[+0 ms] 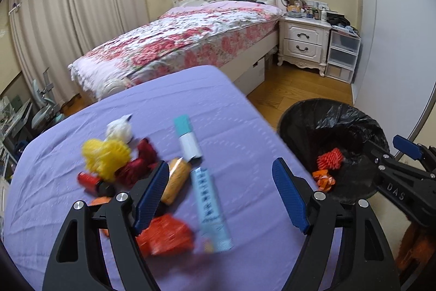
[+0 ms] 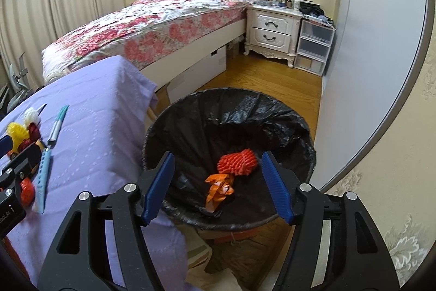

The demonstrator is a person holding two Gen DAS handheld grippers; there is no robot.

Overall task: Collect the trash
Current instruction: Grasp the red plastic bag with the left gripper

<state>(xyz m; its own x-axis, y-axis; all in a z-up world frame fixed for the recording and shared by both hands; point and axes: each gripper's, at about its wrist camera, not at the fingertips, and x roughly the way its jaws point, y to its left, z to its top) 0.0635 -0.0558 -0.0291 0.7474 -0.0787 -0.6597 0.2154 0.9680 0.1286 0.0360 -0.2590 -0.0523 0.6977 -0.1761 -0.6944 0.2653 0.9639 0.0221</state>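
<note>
My left gripper [image 1: 220, 162] stands open above a purple-clothed table [image 1: 190, 94], with nothing between its fingers. Under it lies blurred trash: a yellow foam net [image 1: 106, 157], a white wad [image 1: 118, 128], a teal-and-white box [image 1: 188, 138], a light blue box [image 1: 211, 209], an orange tube [image 1: 175, 179] and a red-orange packet [image 1: 166, 235]. To the right of the table stands a bin with a black liner [image 1: 340, 113]. My right gripper [image 2: 218, 154] hangs open over that bin [image 2: 299, 122], holding nothing. Inside lie a red foam net [image 2: 239, 161] and an orange wrapper [image 2: 219, 190].
A bed with a floral cover [image 1: 190, 32] stands behind the table. A white nightstand [image 2: 272, 29] and clear plastic drawers [image 2: 313, 45] line the far wall. Wooden floor [image 2: 259, 78] runs between the bed and the bin. Bags [image 2: 218, 250] lie at the bin's foot.
</note>
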